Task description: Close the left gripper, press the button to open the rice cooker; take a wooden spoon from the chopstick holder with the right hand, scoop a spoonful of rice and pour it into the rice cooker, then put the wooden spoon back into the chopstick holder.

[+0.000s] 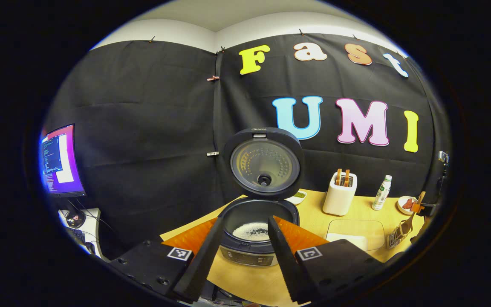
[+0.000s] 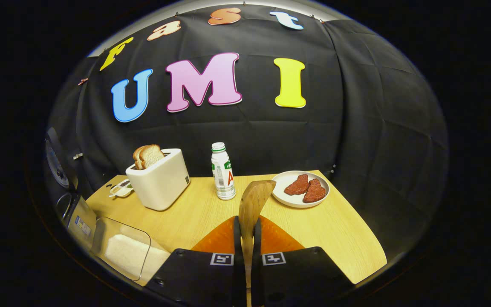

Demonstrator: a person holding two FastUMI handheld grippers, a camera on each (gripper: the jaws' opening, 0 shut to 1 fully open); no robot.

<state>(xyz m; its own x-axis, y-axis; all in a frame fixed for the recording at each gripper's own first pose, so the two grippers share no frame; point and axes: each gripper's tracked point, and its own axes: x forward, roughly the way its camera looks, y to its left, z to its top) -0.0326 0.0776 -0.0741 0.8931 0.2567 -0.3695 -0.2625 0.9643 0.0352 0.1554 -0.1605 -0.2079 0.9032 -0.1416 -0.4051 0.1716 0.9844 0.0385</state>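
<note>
The rice cooker stands open, its lid upright and white rice in the pot. My left gripper is open, its fingers spread either side of the cooker's front, touching nothing. My right gripper is shut on the handle of a wooden spoon, whose empty bowl points up over the table. A clear container of rice lies low to the left of it, with the cooker's body at the left edge. The wire chopstick holder stands at the far right, under the right gripper.
A white toaster holding bread slices, a small bottle and a plate of red meat pieces stand at the back of the wooden table. A small dish sits beside the toaster. A monitor glows far left.
</note>
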